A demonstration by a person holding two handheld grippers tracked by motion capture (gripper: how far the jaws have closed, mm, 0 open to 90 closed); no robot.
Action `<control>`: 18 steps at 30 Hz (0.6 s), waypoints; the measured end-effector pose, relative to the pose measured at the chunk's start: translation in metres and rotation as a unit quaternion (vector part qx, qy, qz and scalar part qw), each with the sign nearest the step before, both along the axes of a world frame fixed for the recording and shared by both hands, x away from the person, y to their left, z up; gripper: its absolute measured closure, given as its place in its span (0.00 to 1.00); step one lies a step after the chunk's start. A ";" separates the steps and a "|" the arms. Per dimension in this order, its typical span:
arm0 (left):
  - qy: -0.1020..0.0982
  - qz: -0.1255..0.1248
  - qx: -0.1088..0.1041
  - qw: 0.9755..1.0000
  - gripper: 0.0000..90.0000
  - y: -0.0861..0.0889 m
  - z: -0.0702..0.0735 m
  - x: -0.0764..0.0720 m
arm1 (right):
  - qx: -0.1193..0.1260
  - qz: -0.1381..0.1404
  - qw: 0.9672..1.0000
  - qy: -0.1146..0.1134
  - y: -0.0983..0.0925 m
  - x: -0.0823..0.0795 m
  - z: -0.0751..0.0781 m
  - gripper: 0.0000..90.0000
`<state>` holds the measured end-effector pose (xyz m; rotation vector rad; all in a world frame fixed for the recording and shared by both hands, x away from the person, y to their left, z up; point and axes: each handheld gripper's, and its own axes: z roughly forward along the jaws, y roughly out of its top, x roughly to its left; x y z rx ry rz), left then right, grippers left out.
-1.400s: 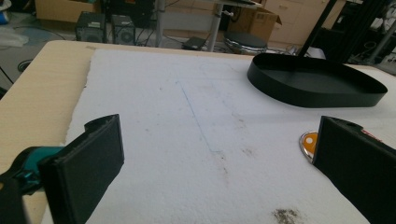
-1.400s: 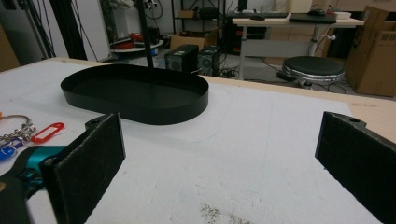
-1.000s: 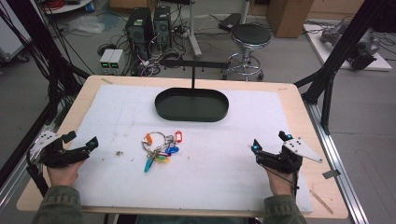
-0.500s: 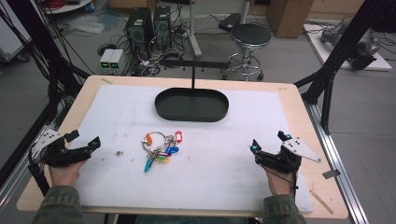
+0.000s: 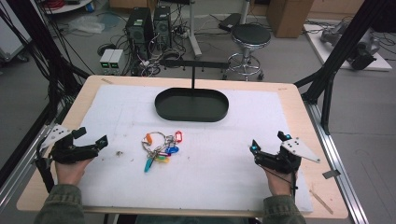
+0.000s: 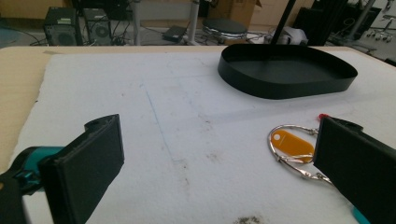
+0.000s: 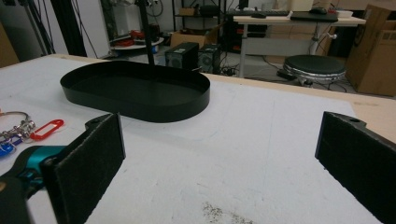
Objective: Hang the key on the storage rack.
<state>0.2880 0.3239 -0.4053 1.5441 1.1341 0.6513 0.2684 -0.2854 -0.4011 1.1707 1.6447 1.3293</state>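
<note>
A bunch of key rings with coloured tags (image 5: 159, 146) lies on the white mat (image 5: 224, 154), in front of a black oval tray (image 5: 192, 105). An upright post with a crossbar (image 5: 193, 70) rises from the tray's far side. My left gripper (image 5: 91, 137) rests at the mat's left edge, open and holding nothing; in the left gripper view an orange tag on a metal ring (image 6: 292, 143) lies just inside the right jaw. My right gripper (image 5: 266, 143) stands open at the right, well apart from the keys. The right gripper view has the tray (image 7: 140, 92) ahead and a red tag (image 7: 45, 129) at left.
The wooden table edge (image 5: 74, 105) frames the mat. Small dark specks (image 5: 120, 152) lie between the left gripper and the keys. Beyond the table stand a stool (image 5: 251, 36), computer towers (image 5: 149, 25) and black frame posts (image 5: 341, 51).
Both grippers stay nearly still; the left one has crept slightly toward the near edge. The keys and tray have not moved.
</note>
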 end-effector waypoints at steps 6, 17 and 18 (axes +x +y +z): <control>0.003 -0.015 0.014 1.000 0.03 -0.010 0.006 0.002 | 0.001 -0.001 1.000 0.004 0.000 0.000 -0.001 0.00; 0.016 -0.055 0.036 0.998 0.03 -0.031 0.010 0.007 | 0.001 -0.002 1.000 0.004 0.000 -0.001 -0.001 0.00; 0.019 -0.058 0.037 0.997 0.02 -0.033 0.011 0.007 | 0.000 -0.001 1.000 0.003 0.000 -0.001 -0.001 0.00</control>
